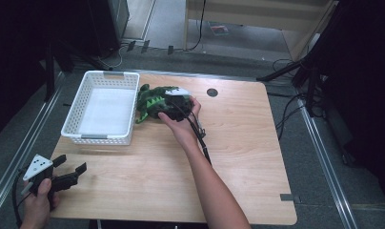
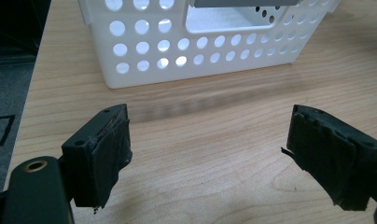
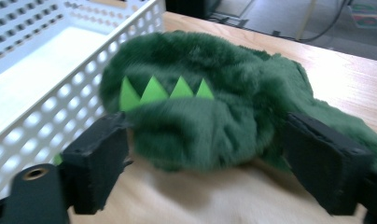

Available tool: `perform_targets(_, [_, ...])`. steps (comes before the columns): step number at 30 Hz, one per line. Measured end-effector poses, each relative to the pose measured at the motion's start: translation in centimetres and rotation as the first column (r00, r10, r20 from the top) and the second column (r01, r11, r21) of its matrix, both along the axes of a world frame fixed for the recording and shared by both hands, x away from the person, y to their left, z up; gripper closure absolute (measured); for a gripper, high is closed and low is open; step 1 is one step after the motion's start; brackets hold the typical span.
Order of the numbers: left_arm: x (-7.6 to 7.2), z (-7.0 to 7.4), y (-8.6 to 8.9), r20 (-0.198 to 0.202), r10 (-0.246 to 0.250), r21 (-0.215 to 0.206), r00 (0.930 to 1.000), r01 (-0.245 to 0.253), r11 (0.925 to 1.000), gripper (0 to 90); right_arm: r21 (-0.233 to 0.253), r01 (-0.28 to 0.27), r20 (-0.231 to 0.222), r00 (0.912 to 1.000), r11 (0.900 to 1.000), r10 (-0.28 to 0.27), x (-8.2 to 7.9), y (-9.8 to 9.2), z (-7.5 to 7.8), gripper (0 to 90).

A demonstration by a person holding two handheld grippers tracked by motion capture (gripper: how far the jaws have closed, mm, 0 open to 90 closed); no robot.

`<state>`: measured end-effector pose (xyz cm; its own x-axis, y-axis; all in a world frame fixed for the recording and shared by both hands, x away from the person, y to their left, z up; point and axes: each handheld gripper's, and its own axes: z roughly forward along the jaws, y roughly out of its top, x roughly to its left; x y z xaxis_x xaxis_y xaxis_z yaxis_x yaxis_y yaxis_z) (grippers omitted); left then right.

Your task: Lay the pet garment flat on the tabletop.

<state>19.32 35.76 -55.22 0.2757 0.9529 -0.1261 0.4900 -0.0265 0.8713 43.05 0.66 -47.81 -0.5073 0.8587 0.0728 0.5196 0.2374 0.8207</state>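
Green plush toy [image 3: 200,107] between my right gripper's [image 3: 205,163] spread jaws beside the basket [image 3: 46,93], light-green teeth plain up close; left gripper [image 2: 205,158] agape, near-left.

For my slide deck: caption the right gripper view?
Open right gripper straddling a green plush toy beside the white basket.

Basket [image 1: 104,107] on table [image 1: 238,157] far-left; plush toy [image 1: 155,101] just right of basket; right gripper [image 1: 174,106] at toy; left gripper [image 1: 62,176] near-left corner, before basket.

Hand hides right claw [image 1: 167,106], seemingly.
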Motion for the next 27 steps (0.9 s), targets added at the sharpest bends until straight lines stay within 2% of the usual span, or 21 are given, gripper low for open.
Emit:
perform_targets(3, [0.0, 0.0, 0.0, 0.001, -0.001, 0.002, 1.0, 0.001, 1.0, 14.1, 0.006, 0.043, -0.013, 0.999, 0.999, -0.043, 1.3, 1.1, -0.4, 19.3])
perform_targets(7, [0.0, 0.0, 0.0, -0.004, 0.002, -0.008, 1.0, -0.002, 1.0, 14.1, 0.032, 0.036, -0.043, 0.9985, 0.999, -0.035, 2.5, 2.5, -1.0, 17.3])
perform_targets(10, [0.0, 0.0, 0.0, -0.003, 0.002, -0.007, 1.0, -0.002, 1.0, 14.1, 0.011, 0.035, -0.061, 0.9975, 0.999, -0.034, 3.0, 3.1, -1.5, 14.1])
perform_targets(13, [0.0, 0.0, 0.0, -0.001, 0.0, -0.007, 1.0, 0.0, 1.0, 14.1, -0.017, 0.036, -0.125, 0.9914, 0.999, -0.037, 4.1, 4.0, -2.9, 13.7])
perform_targets(14, [0.0, 0.0, 0.0, -0.001, 0.0, -0.008, 1.0, 0.0, 1.0, 14.1, -0.032, 0.04, -0.132, 0.9903, 0.999, -0.044, 4.3, 4.2, -3.1, 17.9])
perform_targets(15, [0.0, 0.0, 0.0, -0.001, -0.001, -0.009, 1.0, 0.001, 1.0, 14.1, -0.06, 0.054, -0.12, 0.9909, 0.997, -0.061, 4.3, 4.3, -3.4, 32.8])
perform_targets(16, [0.0, 0.0, 0.1, -0.003, -0.002, -0.01, 1.0, 0.002, 0.9999, 14.1, -0.074, 0.058, -0.13, 0.9892, 0.996, -0.068, 4.4, 4.4, -3.6, 46.0])
perform_targets(17, [0.0, 0.0, 0.1, -0.003, -0.002, -0.01, 1.0, 0.002, 0.9999, 14.1, -0.074, 0.058, -0.13, 0.9892, 0.996, -0.068, 4.4, 4.4, -3.6, 46.0])
perform_targets(18, [0.0, 0.0, 0.1, -0.003, -0.002, -0.013, 1.0, 0.002, 0.9999, 14.1, -0.03, 0.033, -0.173, 0.9843, 0.999, -0.037, 4.5, 4.2, -4.0, 64.5])
perform_targets(20, [0.0, 0.0, 0.2, -0.001, 0.0, -0.017, 1.0, 0.0, 0.9998, 14.2, -0.021, 0.014, -0.148, 0.9888, 1.0, -0.017, 4.3, 4.0, -3.8, 70.8])
perform_targets(21, [0.0, 0.0, 0.2, -0.001, 0.0, -0.017, 1.0, 0.0, 0.9998, 14.1, -0.021, 0.014, -0.148, 0.9888, 1.0, -0.017, 4.3, 4.0, -3.8, 70.8])
perform_targets(22, [0.0, 0.0, 0.2, -0.002, 0.0, -0.02, 1.0, 0.0, 0.9998, 14.1, -0.033, 0.004, -0.13, 0.9915, 0.999, -0.008, 4.1, 3.9, -3.7, 72.8])
perform_targets(23, [0.0, 0.0, 0.2, -0.004, 0.0, -0.018, 1.0, 0.0, 0.9998, 14.1, -0.029, -0.013, -0.077, 0.997, 0.999, 0.01, 3.5, 3.5, -3.0, 75.8])
perform_targets(24, [0.0, 0.0, 0.2, -0.004, 0.0, -0.018, 1.0, 0.0, 0.9998, 14.1, -0.027, -0.024, -0.05, 0.9985, 0.999, 0.023, 3.2, 3.3, -2.5, 76.2])
perform_targets(25, [0.1, 0.0, 0.2, -0.005, -0.002, -0.015, 1.0, 0.002, 0.9999, 14.1, -0.027, -0.024, -0.05, 0.9985, 0.999, 0.023, 3.2, 3.3, -2.5, 76.2])
perform_targets(26, [0.1, 0.0, 0.1, -0.005, 0.0, -0.01, 1.0, 0.0, 0.9999, 14.1, -0.01, -0.043, -0.001, 0.9991, 0.999, 0.043, 2.3, 2.6, -1.3, 76.8])
perform_targets(27, [0.1, 0.0, 0.1, -0.005, 0.0, -0.01, 1.0, 0.0, 0.9999, 14.1, -0.01, -0.043, -0.001, 0.9991, 0.999, 0.043, 2.3, 2.6, -1.3, 76.8])
